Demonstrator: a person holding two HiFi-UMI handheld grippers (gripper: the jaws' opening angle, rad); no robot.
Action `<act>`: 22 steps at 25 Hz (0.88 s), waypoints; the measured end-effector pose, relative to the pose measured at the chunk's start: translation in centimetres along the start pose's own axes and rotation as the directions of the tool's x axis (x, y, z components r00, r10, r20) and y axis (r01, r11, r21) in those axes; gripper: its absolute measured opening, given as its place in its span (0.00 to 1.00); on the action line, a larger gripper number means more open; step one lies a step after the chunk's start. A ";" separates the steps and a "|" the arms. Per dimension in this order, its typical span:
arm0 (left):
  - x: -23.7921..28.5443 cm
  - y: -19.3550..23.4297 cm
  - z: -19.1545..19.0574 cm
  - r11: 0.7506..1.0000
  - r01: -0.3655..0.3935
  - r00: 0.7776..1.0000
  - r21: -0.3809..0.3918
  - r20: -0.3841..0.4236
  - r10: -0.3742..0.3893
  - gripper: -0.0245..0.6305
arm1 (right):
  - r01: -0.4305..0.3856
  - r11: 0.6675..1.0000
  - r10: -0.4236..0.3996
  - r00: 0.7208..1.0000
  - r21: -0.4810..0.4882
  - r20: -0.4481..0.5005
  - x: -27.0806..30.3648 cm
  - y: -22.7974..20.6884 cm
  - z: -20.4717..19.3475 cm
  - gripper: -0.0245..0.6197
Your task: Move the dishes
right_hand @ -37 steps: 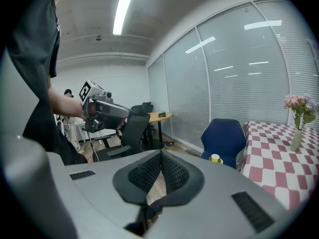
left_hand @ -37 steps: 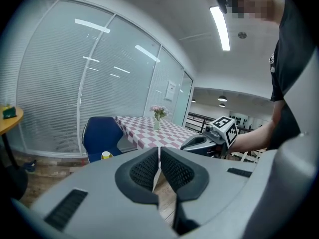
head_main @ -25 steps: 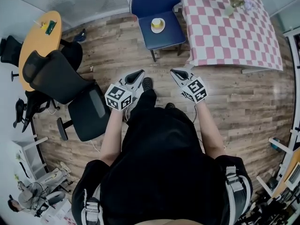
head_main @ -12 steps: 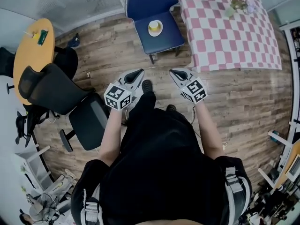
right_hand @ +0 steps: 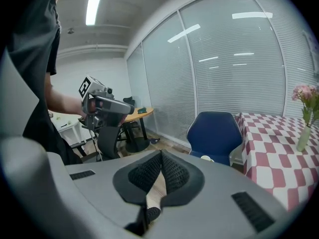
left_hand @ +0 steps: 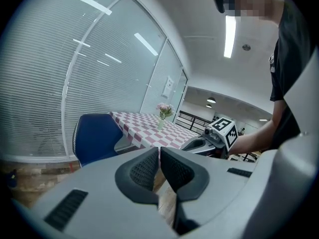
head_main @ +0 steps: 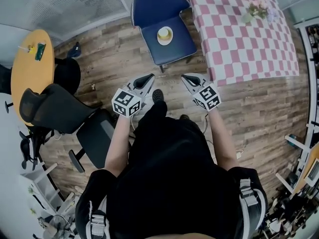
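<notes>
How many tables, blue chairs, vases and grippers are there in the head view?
Tables: 2 (round table, checked table)
Blue chair: 1
Vase: 1
Grippers: 2 (left gripper, right gripper)
Total: 6

Chair (head_main: pixel 177 46) showing navy blue; dish (head_main: pixel 165 34) showing yellow on white; tablecloth (head_main: pixel 244 39) showing pink-white checks; round table (head_main: pixel 30 83) showing orange; office chair (head_main: pixel 52 111) showing black.
</notes>
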State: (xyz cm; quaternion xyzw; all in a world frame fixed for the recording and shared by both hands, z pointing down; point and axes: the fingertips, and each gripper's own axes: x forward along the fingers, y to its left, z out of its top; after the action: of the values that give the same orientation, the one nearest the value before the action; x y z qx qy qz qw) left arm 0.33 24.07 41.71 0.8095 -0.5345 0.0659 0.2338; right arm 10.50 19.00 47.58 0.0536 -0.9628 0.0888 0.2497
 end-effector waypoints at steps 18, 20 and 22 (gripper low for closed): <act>0.5 10.8 2.6 0.996 0.084 0.996 0.025 -0.036 -0.083 0.08 | 0.083 0.996 -0.083 0.996 0.026 -0.034 8.9 -4.0 3.8 0.06; 0.4 11.2 2.5 0.995 0.097 0.995 0.032 -0.038 -0.096 0.08 | 0.099 0.995 -0.098 0.995 0.033 -0.031 9.3 -4.0 3.9 0.06; 0.2 11.5 2.5 0.994 0.102 0.994 0.034 -0.039 -0.101 0.08 | 0.107 0.994 -0.106 0.994 0.034 -0.028 9.5 -3.8 4.2 0.06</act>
State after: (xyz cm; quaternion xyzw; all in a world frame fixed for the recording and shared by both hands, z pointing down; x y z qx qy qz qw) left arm -10.23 19.09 43.14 0.8383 -0.4868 0.0786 0.2325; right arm 0.85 13.90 49.17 0.1080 -0.9534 0.0929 0.2658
